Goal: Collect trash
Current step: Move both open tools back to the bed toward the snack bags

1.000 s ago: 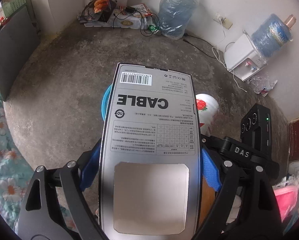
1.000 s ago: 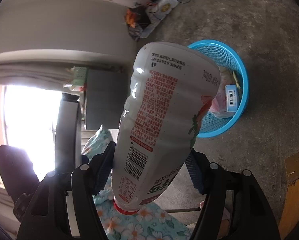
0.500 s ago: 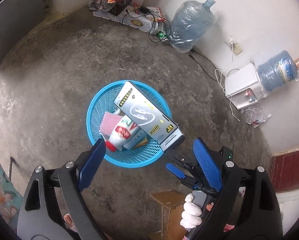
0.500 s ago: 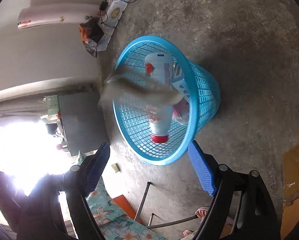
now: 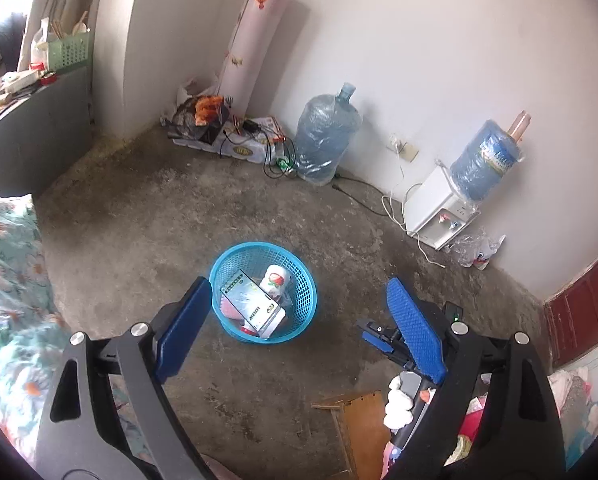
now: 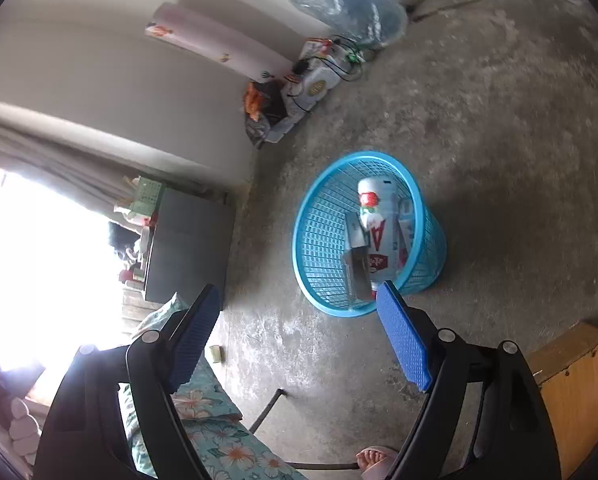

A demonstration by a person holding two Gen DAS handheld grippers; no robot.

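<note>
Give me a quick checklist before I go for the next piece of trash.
1. Left tongs empty and open: ok.
2. Right tongs empty and open: ok.
3. Cable box inside the blue basket: ok.
4. Drink bottle inside the basket: ok.
5. Basket upright on the floor: ok.
6. Next target chosen: cannot tell; crumpled plastic lies beside the water dispenser, but whether it is trash is unclear.

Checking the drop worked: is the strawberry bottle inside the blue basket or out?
Inside. The strawberry bottle lies within the blue basket beside the cable box.
</note>
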